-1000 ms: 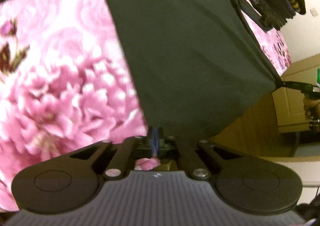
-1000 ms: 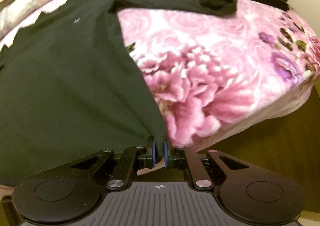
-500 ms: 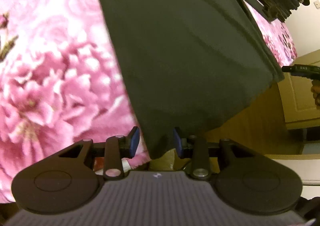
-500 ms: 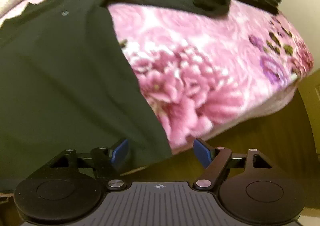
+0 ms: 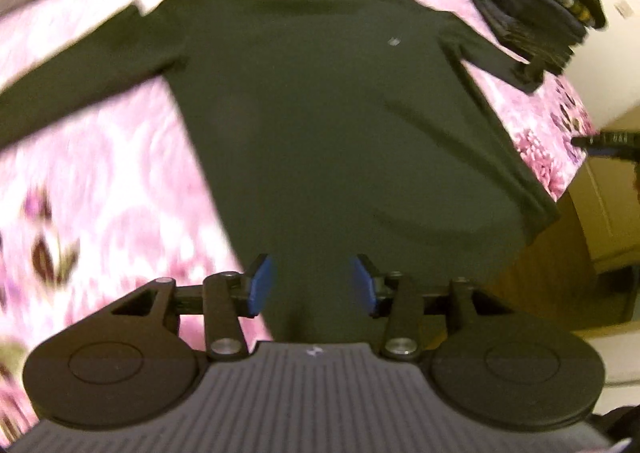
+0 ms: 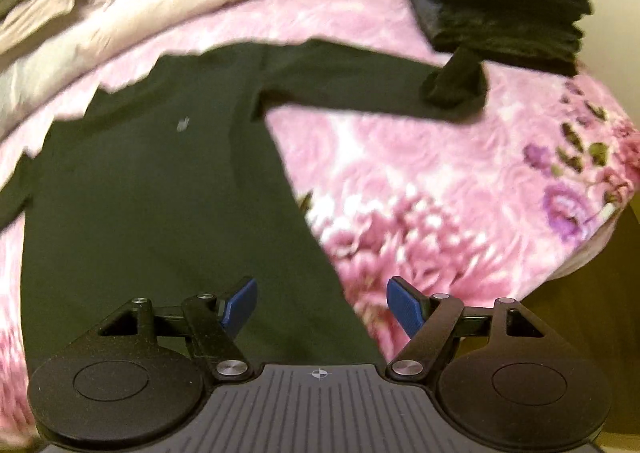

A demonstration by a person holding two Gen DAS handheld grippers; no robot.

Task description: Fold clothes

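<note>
A dark long-sleeved shirt [image 5: 340, 125] lies spread flat on the bed, its body filling the middle of the left wrist view and its collar toward the top edge. The pink flowered bedspread [image 5: 100, 193] shows on either side of it. One sleeve stretches out to the upper right of the right wrist view, its cuff ending just below a stack of folded dark clothes [image 6: 500, 13] at the top right corner. The left gripper [image 5: 310, 285] hangs over the shirt's lower hem; its jaws have just been opening and stand parted, blue pads clear of the cloth, nothing pinched between them. The right gripper [image 6: 322, 309] hovers over the shirt's right edge, jaws spread wide and released, gripping nothing. A pale blanket [image 6: 200, 5] lies crumpled along the far side of the bed
</note>
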